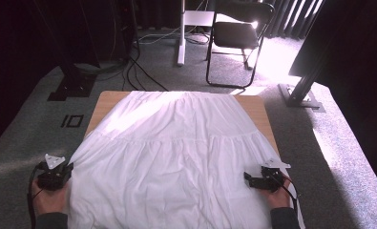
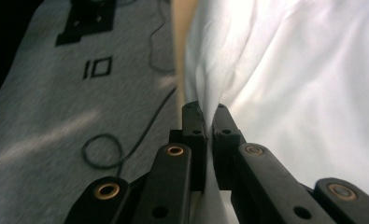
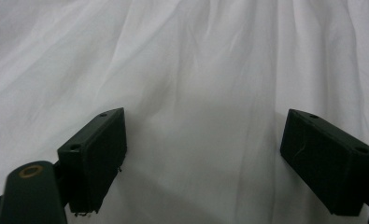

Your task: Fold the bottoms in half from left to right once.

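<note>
At the near left corner of the table, the left gripper [image 2: 209, 122] has its jaws pinched on a fold at the edge of the white skirt [image 1: 176, 157], a hold that lets the person lift or pull that side. At the near right, the right gripper [image 3: 203, 158] stands with its jaws wide apart over the cloth, probably poised to take the opposite edge. The skirt lies spread over the wooden table [image 1: 105, 102], draping off its near sides. Farther off stands a folding chair [image 1: 236, 36].

Wooden table [image 1: 105, 102] stood on grey carpet [image 1: 28, 143]. White cloth [image 1: 176, 157] lay spread directly on it, covering nearly all; far corners stayed bare.
</note>
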`<action>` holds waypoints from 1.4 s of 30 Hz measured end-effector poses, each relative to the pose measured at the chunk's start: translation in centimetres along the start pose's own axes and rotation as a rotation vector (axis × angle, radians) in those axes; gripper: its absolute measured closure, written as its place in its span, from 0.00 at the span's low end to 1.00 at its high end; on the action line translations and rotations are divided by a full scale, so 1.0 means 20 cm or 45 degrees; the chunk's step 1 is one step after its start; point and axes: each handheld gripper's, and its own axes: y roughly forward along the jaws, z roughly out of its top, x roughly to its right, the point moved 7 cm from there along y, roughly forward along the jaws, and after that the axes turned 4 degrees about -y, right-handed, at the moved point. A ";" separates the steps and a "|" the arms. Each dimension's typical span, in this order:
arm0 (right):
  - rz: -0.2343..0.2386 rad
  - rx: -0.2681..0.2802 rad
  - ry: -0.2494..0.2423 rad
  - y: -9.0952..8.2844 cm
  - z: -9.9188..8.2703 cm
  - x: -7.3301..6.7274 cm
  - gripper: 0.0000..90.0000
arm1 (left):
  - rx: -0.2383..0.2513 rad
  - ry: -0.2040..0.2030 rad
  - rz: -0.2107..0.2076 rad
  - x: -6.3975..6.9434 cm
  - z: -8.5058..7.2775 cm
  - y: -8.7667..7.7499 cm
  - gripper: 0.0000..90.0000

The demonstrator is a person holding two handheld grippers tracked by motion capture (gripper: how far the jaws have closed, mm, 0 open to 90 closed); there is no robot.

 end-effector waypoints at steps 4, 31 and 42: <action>0.000 0.000 0.000 0.00 0.00 0.00 0.15 | 0.079 0.012 -0.110 0.09 0.09 -0.07 0.98; 0.000 -0.001 0.004 0.00 0.00 0.00 0.15 | 0.311 0.427 -1.097 1.46 0.54 -0.22 0.98; -0.018 0.016 0.023 -0.01 0.01 0.00 0.33 | 0.112 0.544 -1.182 1.79 0.39 -0.04 0.80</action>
